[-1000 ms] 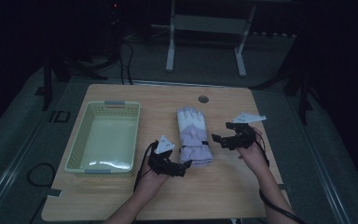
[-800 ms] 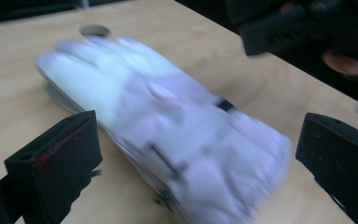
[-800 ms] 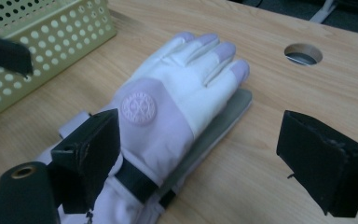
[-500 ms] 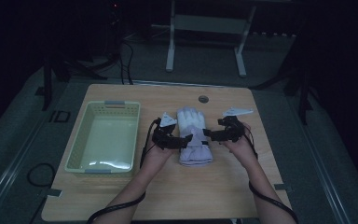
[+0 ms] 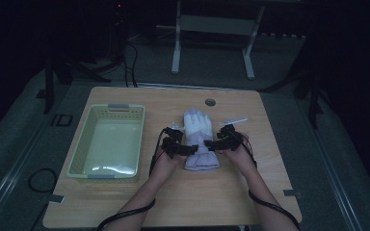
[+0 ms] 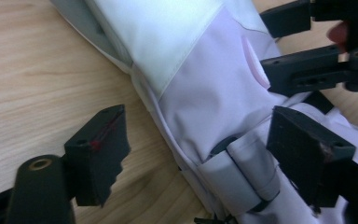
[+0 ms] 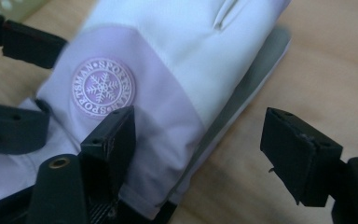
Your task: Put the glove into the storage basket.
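While each pair of jaws has just been closing, the glove [image 5: 200, 139] is straddled at its opposite edges but not yet pinched: left gripper [image 6: 196, 144] over the strapped cuff side, right gripper [image 7: 200, 154] by the snowflake badge [image 7: 102, 87]. It lies flat mid-counter [image 5: 250, 192], beside the basket [image 5: 107, 142], likely for a two-sided lift.

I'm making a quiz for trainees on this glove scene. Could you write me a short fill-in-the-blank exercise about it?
1. The left gripper and the right gripper reach in on a white and lilac ____ from its two sides.
2. The round badge on the cuff shows a ____.
3. The pale green basket holds ____.
4. The table top is made of ____.

Missing words: glove; snowflake; nothing; wood
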A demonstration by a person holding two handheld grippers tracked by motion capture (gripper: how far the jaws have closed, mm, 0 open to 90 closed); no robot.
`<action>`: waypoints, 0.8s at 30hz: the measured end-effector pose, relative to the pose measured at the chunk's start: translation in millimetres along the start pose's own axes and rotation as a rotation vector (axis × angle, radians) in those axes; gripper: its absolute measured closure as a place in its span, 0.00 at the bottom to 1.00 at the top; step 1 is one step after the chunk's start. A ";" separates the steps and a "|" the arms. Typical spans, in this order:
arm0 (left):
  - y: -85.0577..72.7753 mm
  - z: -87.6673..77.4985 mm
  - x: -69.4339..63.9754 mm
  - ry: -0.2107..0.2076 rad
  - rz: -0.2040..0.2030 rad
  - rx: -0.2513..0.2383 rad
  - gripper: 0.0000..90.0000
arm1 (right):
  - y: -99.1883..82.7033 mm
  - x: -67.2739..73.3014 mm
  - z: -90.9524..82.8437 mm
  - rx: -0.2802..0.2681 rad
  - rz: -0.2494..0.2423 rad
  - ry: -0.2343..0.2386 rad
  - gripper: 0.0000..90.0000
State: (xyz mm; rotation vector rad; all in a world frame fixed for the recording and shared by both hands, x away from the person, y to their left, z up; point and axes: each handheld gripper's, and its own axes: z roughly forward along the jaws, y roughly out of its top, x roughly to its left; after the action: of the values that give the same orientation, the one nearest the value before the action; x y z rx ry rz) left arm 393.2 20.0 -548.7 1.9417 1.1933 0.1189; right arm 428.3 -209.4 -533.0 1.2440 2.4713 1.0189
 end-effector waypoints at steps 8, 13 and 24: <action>0.1 12.4 9.6 -0.108 -0.023 0.033 0.35 | -2.9 -5.1 9.8 0.067 0.051 0.121 0.54; 2.4 16.2 16.5 -0.161 -0.052 0.062 0.40 | -2.9 -3.2 11.6 0.072 0.061 0.138 0.64; 9.6 2.7 6.1 -0.139 -0.030 0.075 0.80 | -0.7 11.5 0.5 0.054 0.046 0.071 0.89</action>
State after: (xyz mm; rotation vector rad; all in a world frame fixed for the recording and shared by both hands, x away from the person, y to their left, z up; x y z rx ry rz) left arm 404.4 21.2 -545.8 1.9623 1.1484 -0.0766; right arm 420.9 -200.6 -532.4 1.3085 2.5505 1.0317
